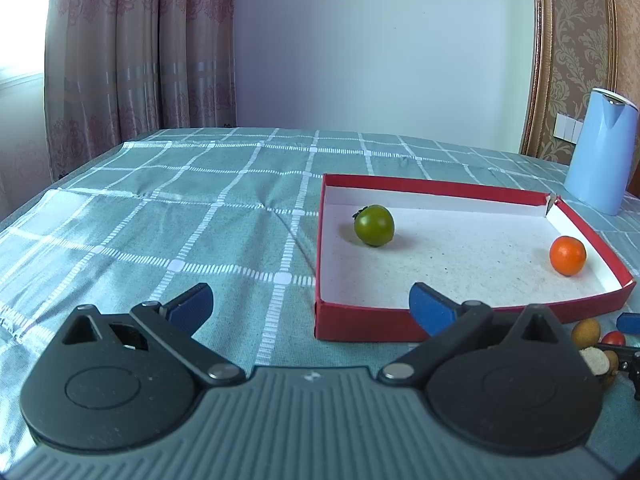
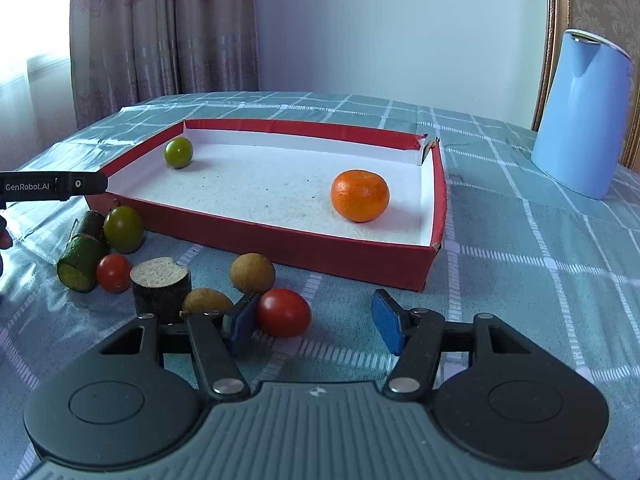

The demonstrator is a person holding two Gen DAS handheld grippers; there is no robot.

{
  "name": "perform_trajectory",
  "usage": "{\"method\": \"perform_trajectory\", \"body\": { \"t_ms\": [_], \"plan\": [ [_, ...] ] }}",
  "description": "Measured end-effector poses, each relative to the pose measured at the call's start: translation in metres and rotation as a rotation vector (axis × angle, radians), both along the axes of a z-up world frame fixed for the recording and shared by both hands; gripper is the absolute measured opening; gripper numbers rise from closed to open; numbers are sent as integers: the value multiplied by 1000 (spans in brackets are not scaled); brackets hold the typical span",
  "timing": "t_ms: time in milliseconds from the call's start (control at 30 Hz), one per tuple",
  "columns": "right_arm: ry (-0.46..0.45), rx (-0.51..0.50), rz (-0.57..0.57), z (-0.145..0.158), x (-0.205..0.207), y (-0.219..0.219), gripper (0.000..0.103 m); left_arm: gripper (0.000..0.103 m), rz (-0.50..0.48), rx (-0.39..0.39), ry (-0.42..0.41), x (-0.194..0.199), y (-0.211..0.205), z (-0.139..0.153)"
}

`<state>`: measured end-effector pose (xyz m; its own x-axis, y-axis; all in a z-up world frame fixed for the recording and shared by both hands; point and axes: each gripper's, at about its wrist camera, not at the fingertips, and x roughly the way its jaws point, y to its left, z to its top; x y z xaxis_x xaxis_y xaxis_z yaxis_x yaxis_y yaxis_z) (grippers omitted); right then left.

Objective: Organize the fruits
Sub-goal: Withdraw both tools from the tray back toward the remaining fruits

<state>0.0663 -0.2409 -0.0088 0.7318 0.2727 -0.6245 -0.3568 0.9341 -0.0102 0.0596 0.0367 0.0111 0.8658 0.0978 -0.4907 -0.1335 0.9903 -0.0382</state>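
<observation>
A red box with a white floor (image 1: 448,268) (image 2: 304,248) holds a green tomato (image 1: 374,225) (image 2: 178,153) and an orange mandarin (image 1: 568,256) (image 2: 360,195). In front of the box lie a red cherry tomato (image 2: 284,313), two brown longans (image 2: 253,273), a second red tomato (image 2: 113,273), a dark cut piece with a pale top (image 2: 160,288), cucumber pieces (image 2: 80,260) and an olive-green tomato (image 2: 123,229). My right gripper (image 2: 316,320) is open; the red cherry tomato sits between its fingers, beside the left pad. My left gripper (image 1: 310,304) is open and holds nothing, at the box's near left corner.
A light blue kettle (image 1: 602,152) (image 2: 580,116) stands at the back right on the checked green tablecloth (image 1: 180,208). Curtains and a wall lie behind the table. The left gripper's black body (image 2: 52,188) reaches in at the left edge of the right wrist view.
</observation>
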Motion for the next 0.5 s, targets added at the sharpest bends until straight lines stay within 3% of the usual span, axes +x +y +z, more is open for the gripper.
{"method": "perform_trajectory", "body": {
  "t_ms": [167, 300, 400, 500],
  "plan": [
    [13, 14, 2, 0, 2, -3, 63, 103, -42, -33, 25, -9, 1, -2],
    [24, 12, 24, 0, 4, -2, 75, 103, -139, -84, -6, -32, 3, -1],
    [25, 13, 26, 0, 4, -2, 76, 103, -150, -23, -25, -49, -6, 1],
    [25, 12, 26, 0, 4, -3, 77, 103, -228, 43, -53, -69, -25, 2]
  ]
}}
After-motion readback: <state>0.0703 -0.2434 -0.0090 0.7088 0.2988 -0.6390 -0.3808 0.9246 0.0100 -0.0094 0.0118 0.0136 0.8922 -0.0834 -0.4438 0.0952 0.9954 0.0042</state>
